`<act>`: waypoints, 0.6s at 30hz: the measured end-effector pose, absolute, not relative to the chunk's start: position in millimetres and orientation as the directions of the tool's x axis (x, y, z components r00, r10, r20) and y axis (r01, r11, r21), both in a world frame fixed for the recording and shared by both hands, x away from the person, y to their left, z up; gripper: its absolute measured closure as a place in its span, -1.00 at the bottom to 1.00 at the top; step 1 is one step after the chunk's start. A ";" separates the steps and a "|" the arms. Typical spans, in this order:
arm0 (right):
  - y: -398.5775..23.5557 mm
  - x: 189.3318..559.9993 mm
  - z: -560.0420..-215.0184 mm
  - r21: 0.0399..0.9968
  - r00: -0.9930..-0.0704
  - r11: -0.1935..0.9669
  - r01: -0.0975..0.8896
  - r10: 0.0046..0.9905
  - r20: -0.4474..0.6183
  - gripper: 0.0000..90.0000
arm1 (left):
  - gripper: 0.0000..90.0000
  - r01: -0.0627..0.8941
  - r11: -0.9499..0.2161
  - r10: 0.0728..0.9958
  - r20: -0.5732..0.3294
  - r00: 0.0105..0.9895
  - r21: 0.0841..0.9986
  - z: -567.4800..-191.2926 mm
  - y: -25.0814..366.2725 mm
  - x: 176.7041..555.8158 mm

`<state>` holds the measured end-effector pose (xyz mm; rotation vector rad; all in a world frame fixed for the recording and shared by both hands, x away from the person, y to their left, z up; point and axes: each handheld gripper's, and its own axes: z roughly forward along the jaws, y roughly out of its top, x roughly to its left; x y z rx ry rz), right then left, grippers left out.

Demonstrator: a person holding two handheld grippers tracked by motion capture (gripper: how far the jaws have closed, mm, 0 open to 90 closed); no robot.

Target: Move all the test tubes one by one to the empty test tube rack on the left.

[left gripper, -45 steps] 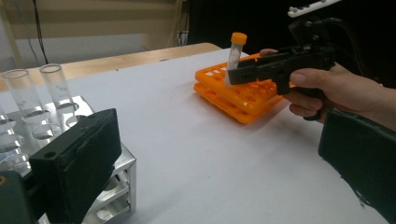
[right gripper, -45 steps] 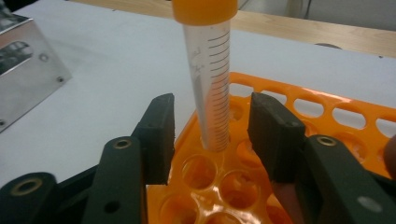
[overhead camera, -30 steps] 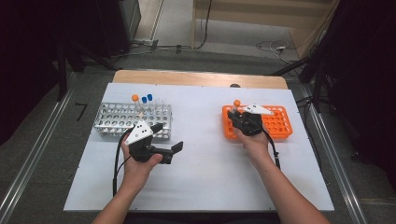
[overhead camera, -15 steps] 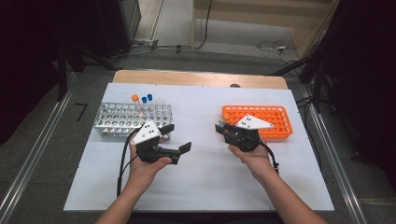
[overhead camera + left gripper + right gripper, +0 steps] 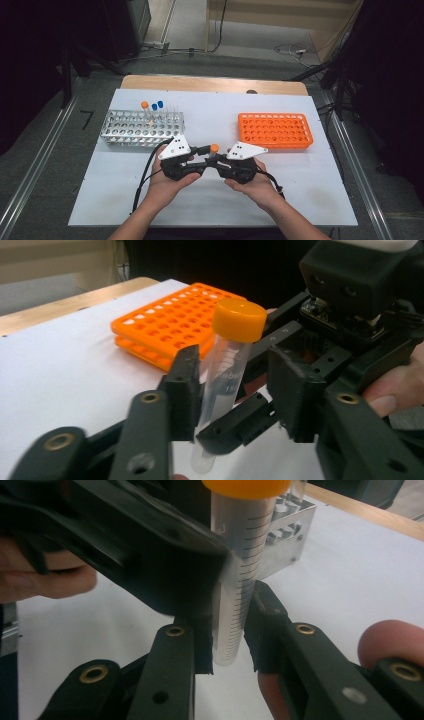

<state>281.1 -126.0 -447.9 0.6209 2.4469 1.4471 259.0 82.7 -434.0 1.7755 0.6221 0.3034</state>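
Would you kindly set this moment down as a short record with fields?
Held thing: tube with an orange cap, upright
Right gripper: shut on the tube's lower part
Left gripper: fingers either side of the tube, one touching it, the other apart
Orange rack: on the table's right
Metal rack: on the left, holding capped tubes

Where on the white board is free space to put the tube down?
Bare board lies between the orange rack and the near edge, and in the strip between the orange rack and the metal rack. The middle front is crowded: both tools meet there at the orange-capped tube.
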 end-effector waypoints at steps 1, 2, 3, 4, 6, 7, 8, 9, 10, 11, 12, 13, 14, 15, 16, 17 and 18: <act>-125.4 280.4 -448.1 0.874 -0.887 0.424 0.237 0.462 0.016 0.60 | 0.44 0.250 -0.196 0.563 -0.100 0.820 0.948 -434.2 82.1 258.6; -125.0 279.6 -448.3 0.873 -0.889 0.428 0.234 0.458 0.014 0.60 | 0.52 0.249 -0.201 0.570 -0.094 0.816 0.947 -434.2 82.1 258.8; -124.9 279.0 -448.6 0.872 -0.891 0.430 0.232 0.453 0.013 0.60 | 0.57 0.247 -0.203 0.568 -0.092 0.818 0.947 -434.2 82.4 259.1; -124.9 278.5 -449.1 0.873 -0.892 0.429 0.234 0.452 0.017 0.60 | 0.59 0.242 -0.210 0.570 -0.083 0.817 0.947 -434.3 82.5 259.0; -125.3 278.5 -449.7 0.871 -0.892 0.429 0.237 0.451 0.021 0.60 | 0.64 0.230 -0.223 0.578 -0.061 0.814 0.947 -434.4 82.2 258.5; -125.5 278.3 -449.9 0.870 -0.891 0.431 0.241 0.453 0.023 0.60 | 0.65 0.229 -0.225 0.579 -0.059 0.813 0.947 -434.5 82.0 258.5; -125.8 278.5 -450.2 0.870 -0.892 0.431 0.240 0.452 0.022 0.60 | 0.65 0.227 -0.227 0.580 -0.056 0.813 0.947 -434.5 81.9 258.5; -125.9 278.6 -450.3 0.870 -0.892 0.431 0.240 0.451 0.022 0.60 | 0.65 0.225 -0.227 0.580 -0.054 0.813 0.947 -434.5 81.6 258.4; -126.0 278.8 -450.2 0.870 -0.892 0.431 0.241 0.452 0.023 0.60 | 0.66 0.223 -0.227 0.581 -0.052 0.812 0.948 -434.5 81.4 258.4; -126.4 278.9 -449.9 0.869 -0.891 0.431 0.241 0.453 0.022 0.60 | 0.66 0.221 -0.225 0.581 -0.051 0.812 0.949 -434.4 81.5 258.4; -126.6 278.9 -449.8 0.870 -0.891 0.430 0.240 0.453 0.022 0.59 | 0.66 0.220 -0.220 0.583 -0.052 0.811 0.950 -434.2 81.6 258.2; -126.9 278.9 -449.4 0.872 -0.892 0.427 0.239 0.451 0.023 0.58 | 0.66 0.217 -0.216 0.586 -0.051 0.809 0.952 -433.7 82.1 258.1; -127.5 278.9 -449.0 0.873 -0.894 0.429 0.234 0.447 0.020 0.52 | 0.66 0.214 -0.214 0.592 -0.047 0.804 0.953 -433.5 82.6 258.2; -127.9 278.8 -448.6 0.871 -0.896 0.430 0.235 0.444 0.022 0.46 | 0.66 0.213 -0.210 0.598 -0.047 0.800 0.954 -432.9 83.9 258.4; -128.7 278.9 -448.2 0.872 -0.898 0.429 0.238 0.439 0.029 0.39 | 0.66 0.216 -0.203 0.602 -0.053 0.797 0.955 -432.4 85.9 259.1; -129.8 278.9 -447.7 0.871 -0.900 0.426 0.244 0.434 0.040 0.30 | 0.66 0.222 -0.196 0.607 -0.060 0.793 0.955 -432.0 88.2 259.8; -130.9 279.0 -447.3 0.872 -0.900 0.422 0.246 0.434 0.043 0.21 | 0.66 0.222 -0.187 0.612 -0.063 0.788 0.957 -431.8 90.7 260.5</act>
